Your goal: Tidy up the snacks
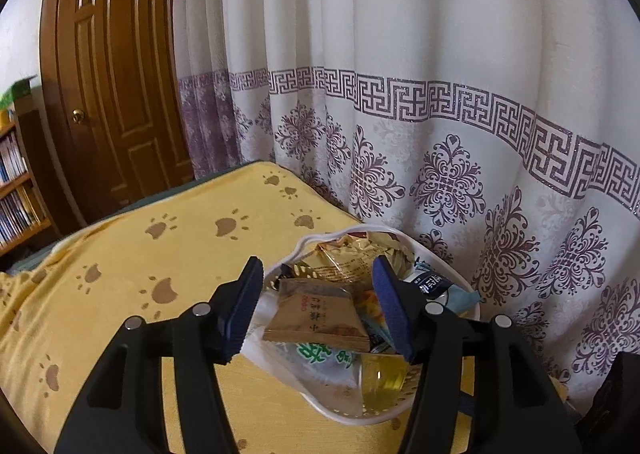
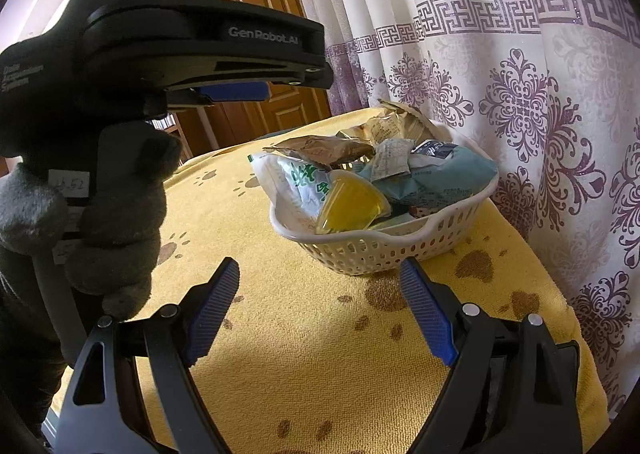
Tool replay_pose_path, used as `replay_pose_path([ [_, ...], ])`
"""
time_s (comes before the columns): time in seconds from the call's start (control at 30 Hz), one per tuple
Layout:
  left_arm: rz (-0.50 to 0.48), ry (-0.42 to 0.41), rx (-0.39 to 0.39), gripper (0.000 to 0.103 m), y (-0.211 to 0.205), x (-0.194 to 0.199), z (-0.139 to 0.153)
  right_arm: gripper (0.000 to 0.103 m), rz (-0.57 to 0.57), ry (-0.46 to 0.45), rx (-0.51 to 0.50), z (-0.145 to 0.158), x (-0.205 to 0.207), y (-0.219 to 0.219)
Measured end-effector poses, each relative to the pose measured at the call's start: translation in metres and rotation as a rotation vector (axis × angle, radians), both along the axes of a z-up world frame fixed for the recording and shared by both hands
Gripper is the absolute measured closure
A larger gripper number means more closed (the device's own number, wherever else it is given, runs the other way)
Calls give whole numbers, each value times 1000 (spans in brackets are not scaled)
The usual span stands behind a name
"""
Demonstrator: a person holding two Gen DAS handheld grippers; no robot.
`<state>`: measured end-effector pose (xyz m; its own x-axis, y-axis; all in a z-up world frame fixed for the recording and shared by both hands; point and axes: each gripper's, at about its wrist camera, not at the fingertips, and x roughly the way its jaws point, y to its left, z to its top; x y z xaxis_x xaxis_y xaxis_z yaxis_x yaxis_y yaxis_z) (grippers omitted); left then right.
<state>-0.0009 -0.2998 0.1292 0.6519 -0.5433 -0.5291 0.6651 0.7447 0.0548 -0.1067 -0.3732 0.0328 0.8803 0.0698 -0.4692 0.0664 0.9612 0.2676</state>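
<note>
"GenRobot.AI" reads white on the black body of the left gripper [image 1: 318,308], whose released jaws hang apart over a brown snack packet [image 1: 320,314] with red and dark print atop the white basket [image 2: 384,250] at the far right of the yellow paw-print cloth [image 2: 300,354], while the right gripper [image 2: 320,314] gapes empty near it

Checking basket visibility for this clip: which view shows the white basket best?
The right wrist view: the basket shows whole, with its slotted wall, rim and piled snacks unobstructed. The left wrist view looks down into it, and the left tool covers much of its rim.
</note>
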Motion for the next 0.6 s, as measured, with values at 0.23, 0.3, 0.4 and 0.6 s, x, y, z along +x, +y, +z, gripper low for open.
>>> replay_pose_path([
  [0.23,31,-25,6,45,9,-3,2,19,-8,7,-11,0,1,0],
  [0.3,43,-27,3,45,14,-4,2,19,-11,9,-14,0,-1,1],
  [0.4,70,-59,17,45,18,-7,1,19,-16,16,-19,0,1,0],
  [0.6,116,-92,23,45,33,-11,-2,19,-31,30,-32,-1,3,0],
])
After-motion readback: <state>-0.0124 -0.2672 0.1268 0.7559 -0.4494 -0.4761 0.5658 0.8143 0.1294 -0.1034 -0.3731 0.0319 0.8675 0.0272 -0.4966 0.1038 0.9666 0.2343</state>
